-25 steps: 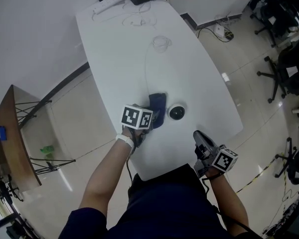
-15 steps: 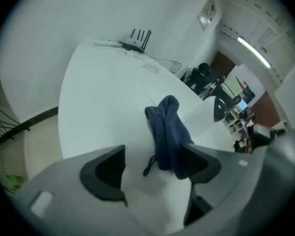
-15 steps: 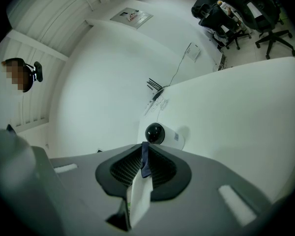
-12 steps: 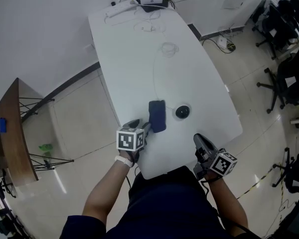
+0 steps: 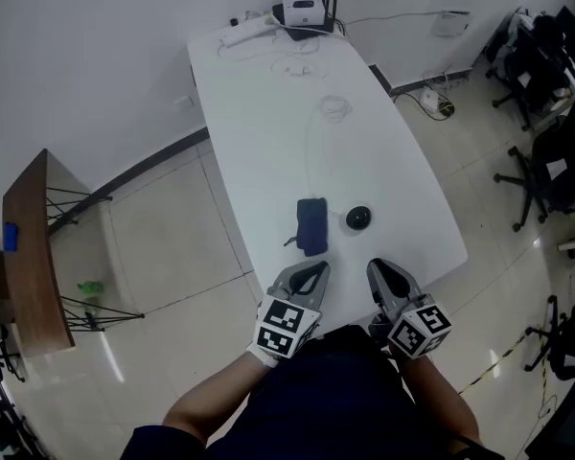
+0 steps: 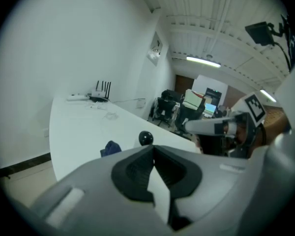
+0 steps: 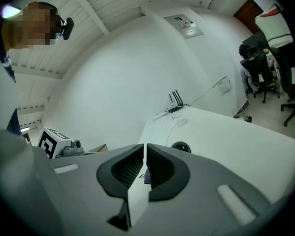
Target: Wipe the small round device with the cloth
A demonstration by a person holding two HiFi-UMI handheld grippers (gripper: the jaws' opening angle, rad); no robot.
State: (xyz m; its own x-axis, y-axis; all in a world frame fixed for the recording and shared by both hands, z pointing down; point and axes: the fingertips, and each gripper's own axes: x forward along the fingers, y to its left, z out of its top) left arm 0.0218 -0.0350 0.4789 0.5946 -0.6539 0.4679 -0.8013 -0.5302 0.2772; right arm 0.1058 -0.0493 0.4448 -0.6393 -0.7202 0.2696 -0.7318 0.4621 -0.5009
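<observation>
One cloth and one round device on the table, two grippers at its near edge.

Head view: on the white table (image 5: 268, 113), one dark blue cloth (image 5: 311, 226) lies toward the near end, and one small black round device (image 5: 358, 218) sits just beside it, apart from it. The left gripper (image 5: 312, 270) and the right gripper (image 5: 380, 270) hover at the table's near edge, clear of both. At the table's far end stands one router (image 5: 304, 11). Left gripper view: its two jaws are pressed together with nothing between them; cloth and device show beyond on the table. Right gripper view: its jaws are closing, only a thin slit left and nothing held; the device sits ahead on the table.
</observation>
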